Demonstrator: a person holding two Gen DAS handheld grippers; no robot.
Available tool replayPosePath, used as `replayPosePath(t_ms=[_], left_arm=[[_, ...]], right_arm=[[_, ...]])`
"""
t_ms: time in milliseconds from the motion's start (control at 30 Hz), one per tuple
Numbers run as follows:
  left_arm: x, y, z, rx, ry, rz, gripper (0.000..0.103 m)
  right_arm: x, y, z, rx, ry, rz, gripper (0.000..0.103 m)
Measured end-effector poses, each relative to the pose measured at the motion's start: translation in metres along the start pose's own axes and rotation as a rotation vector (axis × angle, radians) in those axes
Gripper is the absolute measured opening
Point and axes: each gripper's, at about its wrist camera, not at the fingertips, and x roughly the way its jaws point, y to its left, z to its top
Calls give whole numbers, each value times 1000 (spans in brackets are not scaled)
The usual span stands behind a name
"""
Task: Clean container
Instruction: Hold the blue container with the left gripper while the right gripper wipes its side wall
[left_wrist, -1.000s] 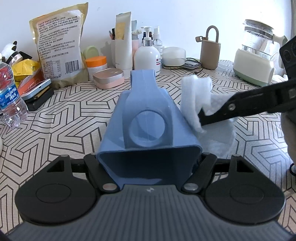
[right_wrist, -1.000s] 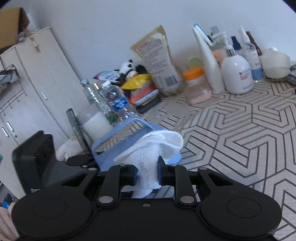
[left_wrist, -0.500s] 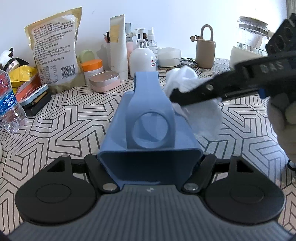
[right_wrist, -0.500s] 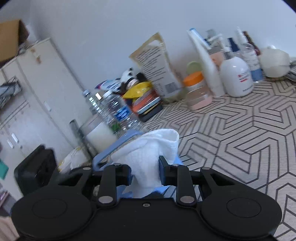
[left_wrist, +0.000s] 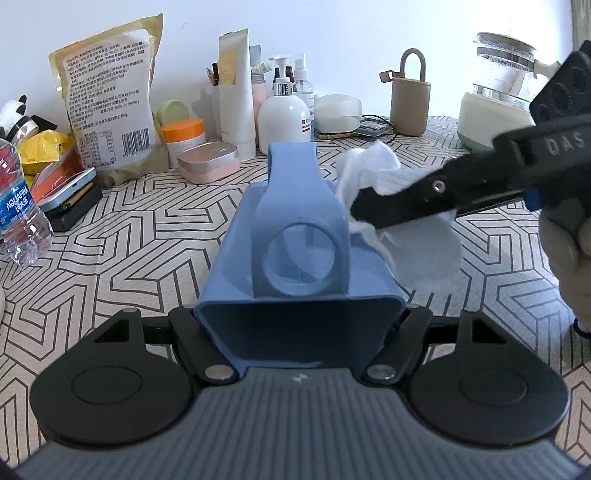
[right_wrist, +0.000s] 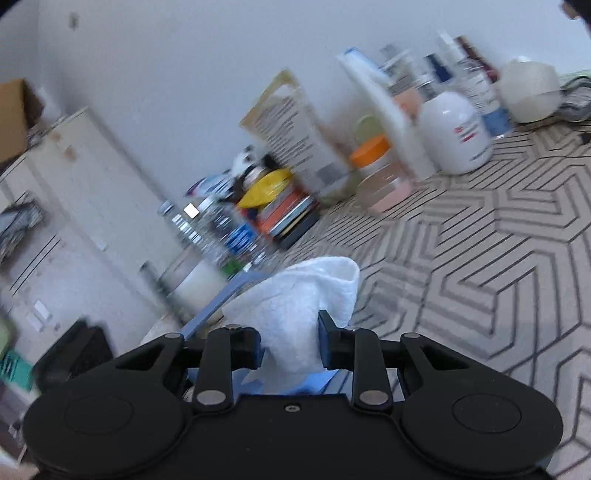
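Left tongs (left_wrist: 299, 328) clamp the blue container (left_wrist: 295, 258) by its open mouth, tight on both sides, body pointing away over the table (left_wrist: 129, 240), which braces it and leaves the outer walls exposed. Right tongs (right_wrist: 290, 347) pinch a white wipe (right_wrist: 295, 302), wad bulging ahead of the tips, pressed to the container's right side, just beyond the left tongs. Looks like the exterior rub.

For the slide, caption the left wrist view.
Left gripper clamps the blue container while the right gripper wipes its side with a white cloth.
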Motion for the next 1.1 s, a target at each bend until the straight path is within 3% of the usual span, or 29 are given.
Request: replayPosePath(t_ms=[200, 367, 700, 1100], left_arm=[[-2, -3, 0, 5, 1, -2, 73], [-2, -3, 0, 10, 2, -13, 73], [0, 3, 1, -17, 6, -18, 73], [2, 9, 2, -47, 12, -25, 74]], right_arm=[[0, 4, 2, -39, -8, -49, 31], [2, -7, 4, -24, 11, -181, 29], [18, -2, -6, -94, 107, -216, 25], [2, 31, -5, -197, 63, -143, 24]])
